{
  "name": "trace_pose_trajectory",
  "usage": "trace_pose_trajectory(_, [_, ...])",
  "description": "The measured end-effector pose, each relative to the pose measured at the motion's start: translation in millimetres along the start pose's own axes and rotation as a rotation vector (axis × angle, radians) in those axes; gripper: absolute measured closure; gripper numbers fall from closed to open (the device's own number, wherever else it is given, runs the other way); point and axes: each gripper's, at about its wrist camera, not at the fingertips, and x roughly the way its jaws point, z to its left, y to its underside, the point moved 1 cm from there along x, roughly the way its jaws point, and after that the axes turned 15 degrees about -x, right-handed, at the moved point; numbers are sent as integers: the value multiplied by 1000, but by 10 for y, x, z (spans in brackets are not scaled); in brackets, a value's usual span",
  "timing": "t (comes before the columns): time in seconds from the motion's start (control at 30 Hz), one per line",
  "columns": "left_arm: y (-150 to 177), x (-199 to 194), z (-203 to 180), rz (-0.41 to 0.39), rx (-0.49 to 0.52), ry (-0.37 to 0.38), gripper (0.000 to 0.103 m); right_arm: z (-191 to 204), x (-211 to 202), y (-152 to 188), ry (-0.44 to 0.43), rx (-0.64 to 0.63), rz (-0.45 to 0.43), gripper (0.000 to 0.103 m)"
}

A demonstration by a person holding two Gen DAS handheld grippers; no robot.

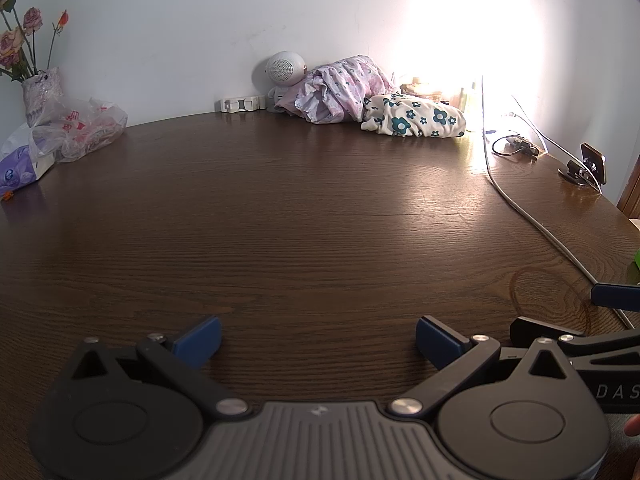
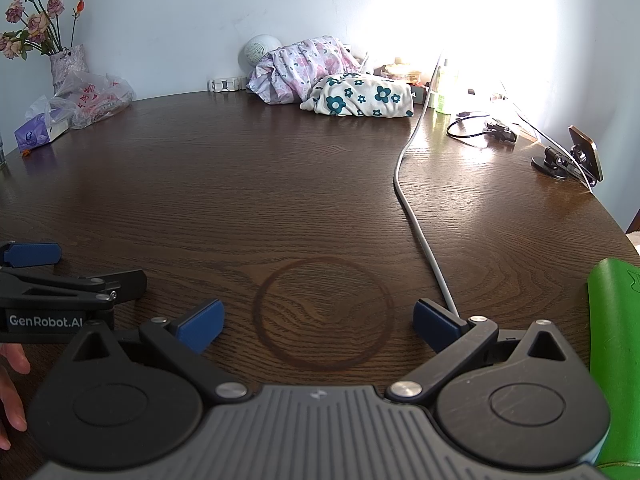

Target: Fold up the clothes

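Note:
Two bundled garments lie at the far edge of the dark wood table by the wall: a pink floral one and a cream one with teal flowers in front of it on the right. My left gripper is open and empty, low over the near table. My right gripper is open and empty over a round ring stain. Both are far from the clothes. The grippers sit side by side; the left one shows in the right wrist view.
A grey cable runs across the right side. A phone stand, a black cord and bottles sit far right. A vase of flowers, plastic bags and a tissue pack are far left. A white round speaker stands by the wall. Something green is at the right.

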Motion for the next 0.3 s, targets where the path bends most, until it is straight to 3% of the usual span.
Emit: trace_pose_trajectory(0.3, [-5, 5, 2, 0, 0, -1, 0, -2, -3, -1, -1, 2, -1, 1])
